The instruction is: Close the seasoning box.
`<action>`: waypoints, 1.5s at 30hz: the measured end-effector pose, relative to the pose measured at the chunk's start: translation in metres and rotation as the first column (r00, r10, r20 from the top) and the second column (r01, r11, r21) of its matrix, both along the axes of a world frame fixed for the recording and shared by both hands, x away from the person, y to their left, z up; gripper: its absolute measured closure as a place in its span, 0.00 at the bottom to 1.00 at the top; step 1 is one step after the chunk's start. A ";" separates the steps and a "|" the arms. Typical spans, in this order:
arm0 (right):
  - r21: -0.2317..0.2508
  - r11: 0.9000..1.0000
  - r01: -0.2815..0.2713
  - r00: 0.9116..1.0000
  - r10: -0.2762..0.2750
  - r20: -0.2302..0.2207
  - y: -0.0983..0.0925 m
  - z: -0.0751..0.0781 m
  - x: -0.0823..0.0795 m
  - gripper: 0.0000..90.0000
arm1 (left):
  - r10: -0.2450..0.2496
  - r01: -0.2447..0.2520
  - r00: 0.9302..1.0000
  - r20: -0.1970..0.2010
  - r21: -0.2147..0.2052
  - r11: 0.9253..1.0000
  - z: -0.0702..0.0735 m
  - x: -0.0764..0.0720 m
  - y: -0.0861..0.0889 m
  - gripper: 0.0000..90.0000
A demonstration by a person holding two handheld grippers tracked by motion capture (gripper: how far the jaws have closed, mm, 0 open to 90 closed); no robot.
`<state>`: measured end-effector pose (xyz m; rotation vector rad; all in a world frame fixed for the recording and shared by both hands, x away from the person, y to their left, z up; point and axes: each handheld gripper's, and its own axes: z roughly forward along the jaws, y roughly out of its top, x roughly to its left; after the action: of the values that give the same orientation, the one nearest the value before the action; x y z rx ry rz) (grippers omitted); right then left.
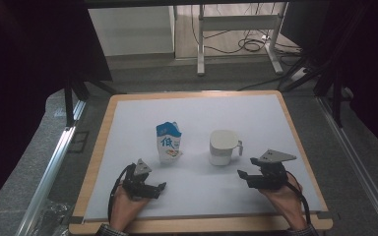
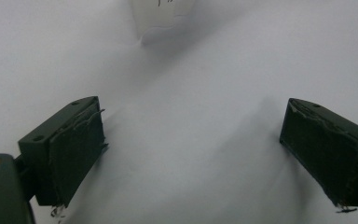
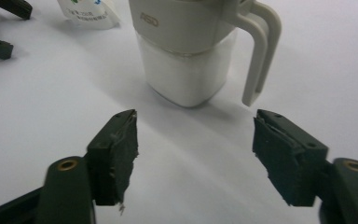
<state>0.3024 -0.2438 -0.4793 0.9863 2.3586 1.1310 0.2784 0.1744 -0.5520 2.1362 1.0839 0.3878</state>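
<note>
Mug (image 3: 191, 51): we note it upright on the white table (image 1: 256, 123), just ahead of the right gripper (image 3: 195, 149), handle on the camera's right. Jaws wide apart, nothing between them. Left gripper (image 2: 193, 149) likewise agape, empty (milk carton (image 1: 169, 142) beyond).
</note>
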 end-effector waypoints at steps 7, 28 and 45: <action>0.008 1.000 0.026 0.999 -0.026 -0.022 -0.014 -0.001 -0.001 0.31 | 0.000 0.000 1.000 0.000 -0.001 1.000 0.000 0.000 0.000 0.07; -0.037 0.991 0.132 0.990 -0.133 -0.039 -0.047 -0.020 -0.005 0.13 | 0.000 0.000 1.000 0.000 0.001 1.000 0.000 0.000 0.000 0.07; -0.107 0.985 0.137 0.989 -0.142 -0.042 -0.039 -0.048 -0.002 0.09 | 0.000 0.000 1.000 0.001 0.001 1.000 0.000 0.000 0.000 0.07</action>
<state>0.3002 -0.2826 -0.5277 1.1349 2.3195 0.9319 0.2783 0.1745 -0.5520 2.1367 1.0835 0.3893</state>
